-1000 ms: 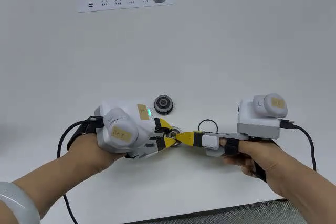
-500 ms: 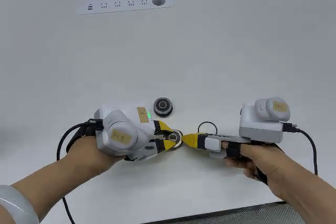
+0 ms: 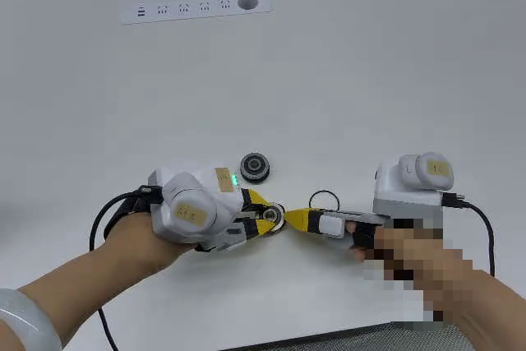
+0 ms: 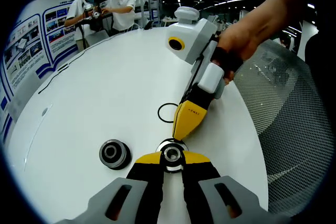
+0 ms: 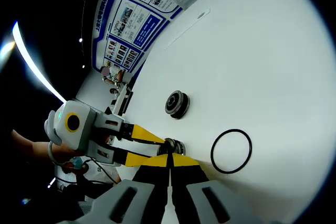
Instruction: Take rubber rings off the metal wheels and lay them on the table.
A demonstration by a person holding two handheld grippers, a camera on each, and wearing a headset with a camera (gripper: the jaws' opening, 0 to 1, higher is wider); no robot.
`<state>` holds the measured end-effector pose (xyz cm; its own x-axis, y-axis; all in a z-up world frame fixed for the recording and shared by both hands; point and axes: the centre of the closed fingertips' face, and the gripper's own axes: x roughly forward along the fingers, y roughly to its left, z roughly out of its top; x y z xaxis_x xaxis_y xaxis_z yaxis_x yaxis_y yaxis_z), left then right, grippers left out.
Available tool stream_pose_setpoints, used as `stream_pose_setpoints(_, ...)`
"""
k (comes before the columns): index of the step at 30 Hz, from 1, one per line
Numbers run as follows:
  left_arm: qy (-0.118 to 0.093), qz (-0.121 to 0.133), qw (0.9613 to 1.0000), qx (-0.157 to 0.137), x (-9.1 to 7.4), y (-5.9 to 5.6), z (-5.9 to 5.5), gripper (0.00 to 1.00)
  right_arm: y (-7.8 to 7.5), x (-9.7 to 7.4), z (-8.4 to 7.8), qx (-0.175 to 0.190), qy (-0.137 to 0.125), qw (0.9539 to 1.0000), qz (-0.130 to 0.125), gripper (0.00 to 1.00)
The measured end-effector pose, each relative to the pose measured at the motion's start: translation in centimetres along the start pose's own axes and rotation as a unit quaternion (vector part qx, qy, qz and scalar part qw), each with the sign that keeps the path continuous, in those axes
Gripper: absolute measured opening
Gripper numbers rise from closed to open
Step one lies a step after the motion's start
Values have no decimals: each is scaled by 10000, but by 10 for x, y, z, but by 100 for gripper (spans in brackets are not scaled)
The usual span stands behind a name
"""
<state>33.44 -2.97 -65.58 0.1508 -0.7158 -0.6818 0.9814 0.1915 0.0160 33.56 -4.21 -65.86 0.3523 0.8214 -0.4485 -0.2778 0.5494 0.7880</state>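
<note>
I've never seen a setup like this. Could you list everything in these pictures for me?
Table: one, white, under everything.
Held wheel: one, silver and black, near side, clamped between yellow jaws.
Loose wheel: one, silver and black, on the table behind the held one.
Rubber ring: one, black, flat on the table.
Power strip: one, white, far side.
Posters: several, blue and white, background wall.
Left gripper: white body, yellow-black jaws, shut on the held wheel.
Right gripper: same colours, jaws shut, tips at that wheel's rim.
</note>
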Motion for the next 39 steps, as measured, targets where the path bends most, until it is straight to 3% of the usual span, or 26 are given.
stream_pose_setpoints(16,2,-8,10000,3,0,0,0,13,15,3,3,66,-53,9997,207,1)
stream_pose_setpoints(21,6,-7,10000,10,0,0,0,13,25,1,9,183,-183,9989,399,1)
stream_pose_setpoints(29,-26,-27,10000,36,0,0,1,13,12,-1,6,193,-156,9995,207,2)
stream_pose_setpoints(39,-75,-24,9999,-68,0,0,1,14,9,-1,5,213,-143,9996,140,2)
